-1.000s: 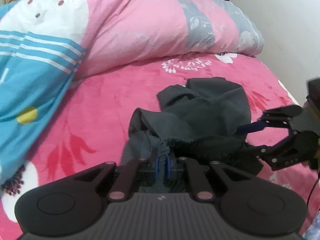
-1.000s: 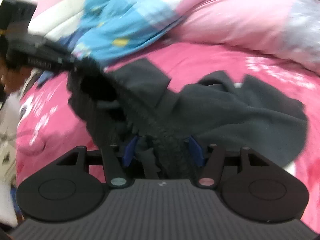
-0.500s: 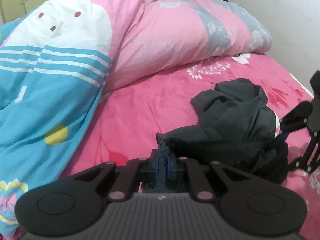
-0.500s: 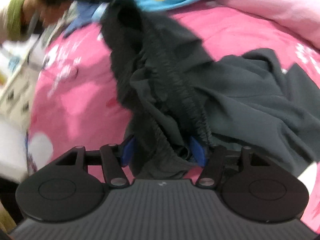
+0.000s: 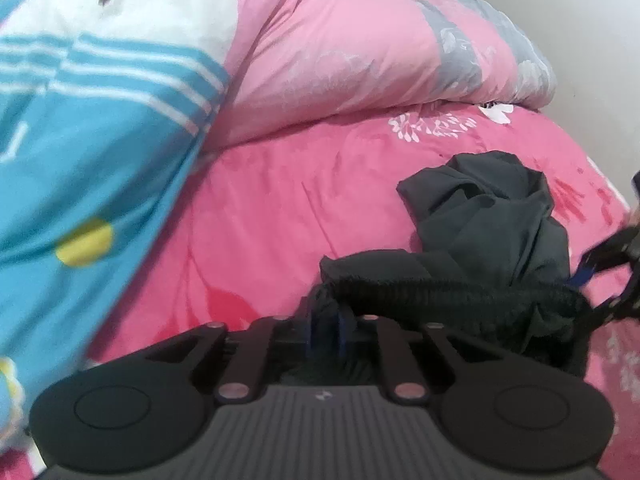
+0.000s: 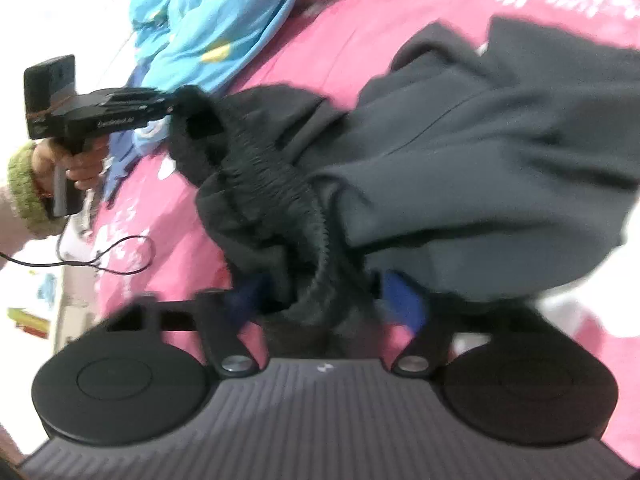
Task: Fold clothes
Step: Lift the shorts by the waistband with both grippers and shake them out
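Dark grey trousers [image 5: 492,224], elastic waistband [image 5: 452,290] stretched taut between both grippers, just above a pink floral bed [image 5: 280,208]; legs bunched on the bed beyond. Left gripper [image 5: 325,330] pinched tight on one end of the waistband. Right gripper [image 6: 324,300], fingers wider apart, clamps a thick wad of waistband. A hand [image 6: 74,160] in a green cuff holds the left tool. Pink quilt [image 5: 360,48] and blue blanket [image 5: 80,152] heaped behind.

One dark garment [image 5: 496,216], two hand-held grippers, two quilts.
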### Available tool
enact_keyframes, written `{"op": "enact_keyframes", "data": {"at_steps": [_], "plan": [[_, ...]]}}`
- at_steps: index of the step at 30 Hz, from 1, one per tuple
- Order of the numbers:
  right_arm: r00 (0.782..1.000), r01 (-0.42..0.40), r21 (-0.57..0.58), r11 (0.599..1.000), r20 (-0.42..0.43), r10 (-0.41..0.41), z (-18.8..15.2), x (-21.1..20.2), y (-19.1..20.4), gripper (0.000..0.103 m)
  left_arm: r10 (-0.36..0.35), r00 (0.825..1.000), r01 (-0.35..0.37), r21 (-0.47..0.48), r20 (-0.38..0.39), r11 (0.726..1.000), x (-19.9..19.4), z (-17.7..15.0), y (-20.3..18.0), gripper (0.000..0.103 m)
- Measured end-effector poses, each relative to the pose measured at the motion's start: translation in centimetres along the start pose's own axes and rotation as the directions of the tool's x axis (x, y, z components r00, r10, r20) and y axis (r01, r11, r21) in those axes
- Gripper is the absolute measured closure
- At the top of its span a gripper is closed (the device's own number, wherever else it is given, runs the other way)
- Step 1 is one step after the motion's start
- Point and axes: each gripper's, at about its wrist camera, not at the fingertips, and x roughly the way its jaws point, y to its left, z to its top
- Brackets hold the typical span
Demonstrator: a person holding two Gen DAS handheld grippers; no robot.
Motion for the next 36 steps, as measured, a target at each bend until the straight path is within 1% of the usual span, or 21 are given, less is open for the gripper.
{"op": "enact_keyframes", "data": {"at_steps": [1, 2, 3, 4, 5, 6, 9, 11, 15, 20, 22, 23, 24, 25, 26, 27, 29, 31, 33, 35, 36], "plan": [[1.000, 0.006, 0.003, 1.000, 0.000, -0.006, -0.1, 0.0, 0.2, 0.072, -0.008, 1.000, 0.008, -0.020, -0.004, 1.000, -0.1, -0.2, 0.3, 0.083], [1.000, 0.018, 0.005, 1.000, 0.004, -0.018, -0.3, -0.2, 0.4, 0.084, -0.013, 1.000, 0.012, -0.039, -0.007, 0.999, -0.2, -0.3, 0.6, 0.082], [1.000, 0.031, 0.006, 1.000, 0.008, -0.031, -0.4, -0.4, 0.7, 0.089, -0.017, 1.000, 0.016, -0.064, -0.010, 0.998, -0.5, -0.5, 1.0, 0.079], [0.999, 0.035, 0.016, 0.999, 0.016, -0.035, -0.3, -0.6, 0.7, 0.090, -0.025, 1.000, 0.023, -0.093, -0.013, 0.995, -0.9, -0.9, 1.3, 0.076], [0.999, 0.038, 0.024, 0.999, 0.024, -0.039, -0.2, -1.0, 0.7, 0.092, -0.034, 0.999, 0.032, -0.121, -0.016, 0.992, -1.4, -1.3, 1.7, 0.069], [0.998, 0.050, 0.022, 0.999, 0.029, -0.050, -0.2, -1.3, 0.9, 0.092, -0.041, 0.999, 0.038, -0.145, -0.018, 0.989, -1.8, -1.7, 2.1, 0.064], [0.995, 0.094, -0.005, 0.996, 0.034, -0.094, 0.0, -1.9, 1.6, 0.093, -0.060, 0.998, 0.053, -0.208, -0.029, 0.977, -2.7, -3.2, 2.7, 0.060], [0.993, 0.111, -0.009, 0.994, 0.035, -0.110, 0.2, -1.9, 2.0, 0.093, -0.070, 0.997, 0.059, -0.228, -0.042, 0.972, -2.7, -4.2, 2.4, 0.055], [0.989, 0.143, -0.029, 0.989, 0.028, -0.142, 0.4, -1.3, 3.1, 0.093, -0.041, 0.997, 0.022, -0.266, -0.066, 0.964, -1.0, -5.8, 1.3, 0.054], [0.982, 0.186, -0.044, 0.982, 0.037, -0.185, 0.0, -1.0, 4.6, 0.093, 0.002, 0.999, -0.016, -0.316, -0.044, 0.949, 0.4, -5.7, 1.1, 0.054], [0.978, 0.204, -0.041, 0.978, 0.046, -0.202, -0.2, -0.8, 5.1, 0.093, 0.037, 0.997, -0.056, -0.325, -0.063, 0.944, 1.1, -5.5, 1.3, 0.056], [0.975, 0.218, -0.041, 0.975, 0.051, -0.215, -0.3, -0.8, 5.3, 0.093, 0.054, 0.996, -0.076, -0.328, -0.076, 0.942, 1.6, -5.5, 1.5, 0.062], [0.970, 0.240, -0.042, 0.970, 0.054, -0.237, -0.5, -0.6, 5.5, 0.093, 0.070, 0.993, -0.098, -0.331, -0.097, 0.938, 2.1, -5.4, 1.8, 0.077], [0.964, 0.261, -0.041, 0.964, 0.057, -0.259, -0.6, -0.5, 5.6, 0.093, 0.084, 0.989, -0.121, -0.335, -0.123, 0.935, 2.7, -5.4, 2.1, 0.084], [0.958, 0.282, -0.039, 0.959, 0.059, -0.280, -0.7, -0.3, 5.8, 0.094, 0.099, 0.984, -0.144, -0.339, -0.146, 0.930, 3.2, -5.4, 2.4, 0.094], [0.951, 0.305, -0.034, 0.952, 0.067, -0.302, -0.8, -0.3, 6.0, 0.095, 0.116, 0.980, -0.166, -0.347, -0.161, 0.923, 3.5, -5.4, 2.7, 0.098], [0.927, 0.368, -0.036, 0.929, 0.089, -0.364, -0.9, -0.5, 6.8, 0.096, 0.151, 0.978, -0.194, -0.350, -0.147, 0.916, 3.0, -5.3, 2.8, 0.099], [0.894, 0.438, -0.049, 0.897, 0.126, -0.430, -0.8, -1.5, 7.9, 0.097, 0.184, 0.978, -0.208, -0.342, -0.101, 0.916, 1.3, -4.8, 2.1, 0.099], [0.857, 0.499, -0.057, 0.865, 0.179, -0.483, -0.7, -3.1, 9.3, 0.097, 0.212, 0.977, -0.211, -0.350, -0.036, 0.913, -1.8, -4.1, 0.8, 0.099], [0.815, 0.551, -0.051, 0.833, 0.250, -0.523, -0.3, -5.7, 10.9, 0.097, 0.243, 0.969, -0.212, -0.367, 0.041, 0.906, -5.7, -3.3, -0.7, 0.099], [0.794, 0.572, -0.051, 0.819, 0.285, -0.537, 0.0, -7.0, 11.6, 0.097, 0.261, 0.962, -0.211, -0.379, 0.085, 0.901, -8.0, -2.9, -1.6, 0.099]]}}
